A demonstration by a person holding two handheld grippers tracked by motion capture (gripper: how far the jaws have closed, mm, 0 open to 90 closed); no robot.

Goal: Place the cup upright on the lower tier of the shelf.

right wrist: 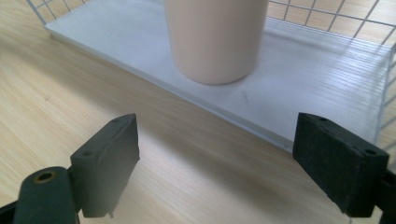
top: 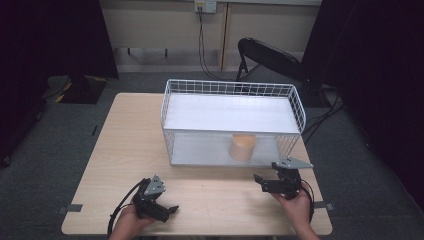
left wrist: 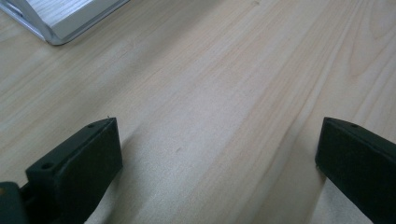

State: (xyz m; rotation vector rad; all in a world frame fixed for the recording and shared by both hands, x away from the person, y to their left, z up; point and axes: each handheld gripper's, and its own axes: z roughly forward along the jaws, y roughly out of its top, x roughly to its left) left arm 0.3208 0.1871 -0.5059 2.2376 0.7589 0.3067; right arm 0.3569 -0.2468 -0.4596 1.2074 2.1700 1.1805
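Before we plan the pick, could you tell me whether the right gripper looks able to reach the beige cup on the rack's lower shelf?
Probably yes. The right gripper is open, facing the cup, which stands near the lower shelf's front edge. That side looks open, with bare table between; the shelf above may limit height.

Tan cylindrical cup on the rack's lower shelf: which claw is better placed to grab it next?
Right, probably. The right claw sits open just in front of the tan cylindrical cup on the white wire rack, and its own view looks at the cup close ahead. The left claw, also open, is over bare wooden table, farther away.
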